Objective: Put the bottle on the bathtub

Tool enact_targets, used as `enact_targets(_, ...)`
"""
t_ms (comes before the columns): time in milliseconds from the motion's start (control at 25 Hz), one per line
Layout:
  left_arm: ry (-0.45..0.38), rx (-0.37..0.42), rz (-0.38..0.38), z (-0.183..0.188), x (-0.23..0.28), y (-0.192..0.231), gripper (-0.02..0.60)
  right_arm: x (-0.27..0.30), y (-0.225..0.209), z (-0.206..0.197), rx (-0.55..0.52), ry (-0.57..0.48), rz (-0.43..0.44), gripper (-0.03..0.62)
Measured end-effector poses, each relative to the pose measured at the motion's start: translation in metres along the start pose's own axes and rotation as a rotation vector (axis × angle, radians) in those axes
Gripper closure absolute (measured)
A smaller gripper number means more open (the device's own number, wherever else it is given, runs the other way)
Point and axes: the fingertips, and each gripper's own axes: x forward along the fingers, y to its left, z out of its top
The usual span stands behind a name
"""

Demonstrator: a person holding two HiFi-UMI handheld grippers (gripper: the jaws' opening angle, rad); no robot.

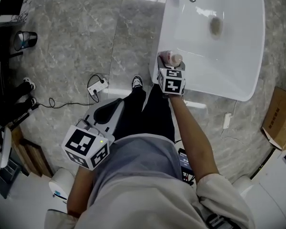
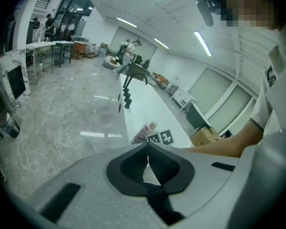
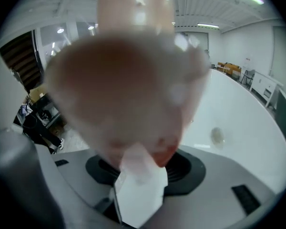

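Seen from above, past a grey shirt and black trousers. Clamped in the closed jaws of the right gripper (image 1: 169, 65), at the end of an outstretched arm: a pale pink translucent plastic bottle (image 1: 172, 58) with a lighter cap. Poised at the near left corner of the glossy white oval bathtub (image 1: 166, 32), right over its rim. Apparently tilted, cap leaning toward the basin. Impossible to tell whether already touching the rim.

From the right gripper (image 3: 143, 173) view, almost nothing but the blurred pink bottle (image 3: 128, 80), held by its lower body, with a white label down between the jaws.

Kept low by the left hip, well apart from the tub: the left gripper (image 1: 104, 112), jaws (image 2: 147, 159) pressed together on nothing.

Main risk: toppling on release.
- Narrow, rounded, slick-looking rim, so little footing for the base.
- If let go while tilted, likely to roll into the basin toward the drain (image 1: 216, 26), or to drop onto the grey marble floor (image 1: 86, 42).
- Possible snag of the white label on an opening jaw, enough to pull the bottle over.
- Right gripper view filled by the bottle, so no close check of the base against the rim.

Safest judged course: upright first, base flat and settled, then a slow opening.
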Motion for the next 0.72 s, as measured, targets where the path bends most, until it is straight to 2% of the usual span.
enact_targets(120, -0.002, 0.008, -0.005, 0.0, -0.001, -0.003, 0.574, -0.001, 0.003, -0.001, -0.031, 0.015, -0.018, 0.367)
enact_targets(320, -0.015, 0.018, 0.0, 0.0, -0.006, -0.004, 0.574, -0.004, 0.015, -0.003, -0.042, 0.024, -0.001, 0.356)
enact_targets(520, -0.025, 0.033, -0.002, -0.005, -0.011, -0.011, 0.574, -0.015, 0.017, -0.014, -0.025, 0.058, 0.014, 0.356)
enact_targets(720, -0.045, 0.038, -0.02, -0.008, -0.019, -0.02, 0.574, -0.035, 0.018, -0.017, -0.01, 0.034, 0.011, 0.356)
